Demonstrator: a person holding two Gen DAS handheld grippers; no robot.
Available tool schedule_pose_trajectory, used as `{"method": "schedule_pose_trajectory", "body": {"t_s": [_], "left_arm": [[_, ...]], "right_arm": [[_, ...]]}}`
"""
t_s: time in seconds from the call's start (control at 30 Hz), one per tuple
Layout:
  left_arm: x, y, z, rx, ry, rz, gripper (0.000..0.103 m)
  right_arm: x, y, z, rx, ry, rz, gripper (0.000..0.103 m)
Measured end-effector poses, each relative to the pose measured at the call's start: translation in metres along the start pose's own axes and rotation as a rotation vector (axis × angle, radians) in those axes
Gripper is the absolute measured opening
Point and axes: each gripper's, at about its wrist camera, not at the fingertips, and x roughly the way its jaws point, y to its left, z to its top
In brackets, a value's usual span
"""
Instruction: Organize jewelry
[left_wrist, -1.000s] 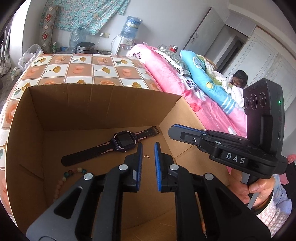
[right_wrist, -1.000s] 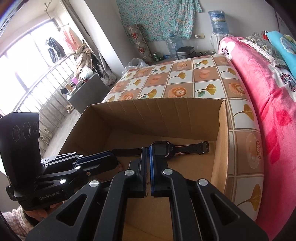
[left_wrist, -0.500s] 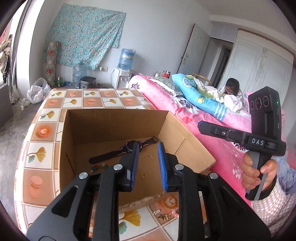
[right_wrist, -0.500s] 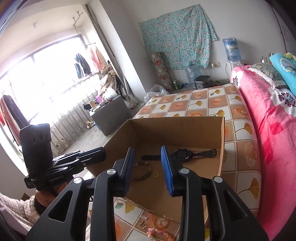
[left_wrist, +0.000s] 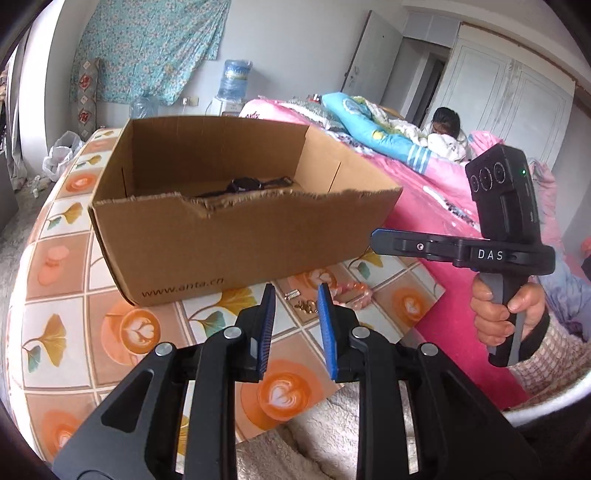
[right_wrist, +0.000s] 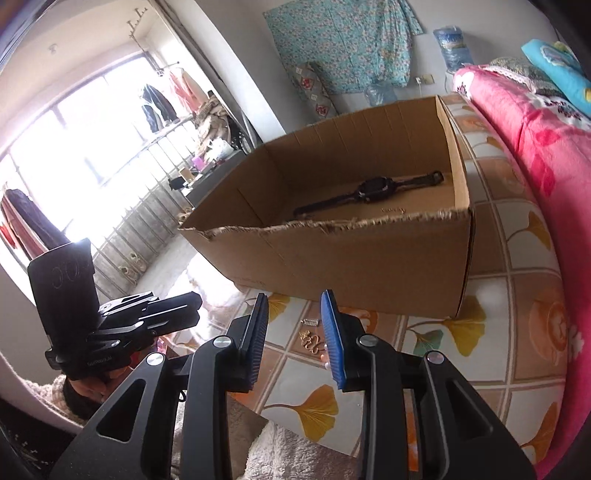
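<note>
Left gripper (left_wrist: 294, 295): held above the patterned tabletop (left_wrist: 122, 332), short of the box; blue-padded fingers parted with a clear gap, nothing between them. Seen from the right wrist view as a black unit at lower left (right_wrist: 177, 306), where its jaw state cannot be read

Right gripper (right_wrist: 293, 302): held above the same tabletop, fingers spread apart and empty. In the left wrist view it appears side-on at right (left_wrist: 380, 238), its handle wrapped by the right hand (left_wrist: 506, 314)

Cardboard box (left_wrist: 229, 236): open-topped, near rim torn and ragged, printed web address on the near wall; stands on the tabletop beyond both grippers

Watch (right_wrist: 373, 190): black, strap laid out flat on the box floor, toward the far right corner; only its top edge shows over the rim in the left wrist view (left_wrist: 243, 184)

Gold jewellery piece (right_wrist: 310, 339): small, curled, lying loose on the tabletop outside the box, in line with the gap of each gripper; also visible at (left_wrist: 306, 305)

Small silver item (right_wrist: 309, 322): short, coiled or ridged, lying just beyond the gold piece, nearer the box; kind cannot be told

Pink beads (left_wrist: 351, 291): on the tabletop just right of the left gripper's fingers, partly hidden

Pink bedding (right_wrist: 546, 155): alongside the tabletop on the right
</note>
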Motion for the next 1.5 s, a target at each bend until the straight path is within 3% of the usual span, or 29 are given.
{"method": "schedule_pose_trajectory", "body": {"t_s": [0.1, 0.2, 0.4, 0.63, 1.0, 1.27, 1.5], "left_arm": [[0.024, -0.003, -0.008, 0.039, 0.035, 0.049, 0.022], [0.044, 0.001, -0.013, 0.054, 0.074, 0.089, 0.022], [0.061, 0.004, -0.016, 0.094, 0.1, 0.146, 0.021], [0.068, 0.001, -0.019, 0.114, 0.103, 0.159, 0.02], [0.059, 0.0, -0.027, 0.113, 0.097, 0.172, 0.02], [0.053, -0.003, -0.035, 0.106, 0.101, 0.173, 0.021], [0.055, -0.006, -0.033, 0.095, 0.097, 0.151, 0.02]], "right_arm": [[0.021, -0.004, -0.004, 0.022, 0.053, -0.061, 0.017], [0.039, -0.003, -0.005, 0.029, 0.092, -0.064, 0.013], [0.067, 0.003, -0.003, -0.011, 0.154, -0.092, 0.007], [0.092, 0.008, -0.005, -0.032, 0.226, -0.117, 0.005], [0.105, 0.025, -0.002, -0.054, 0.254, -0.08, 0.005], [0.12, 0.041, -0.004, -0.05, 0.288, 0.011, 0.005], [0.089, 0.027, -0.001, -0.022, 0.206, 0.028, 0.005]]}}
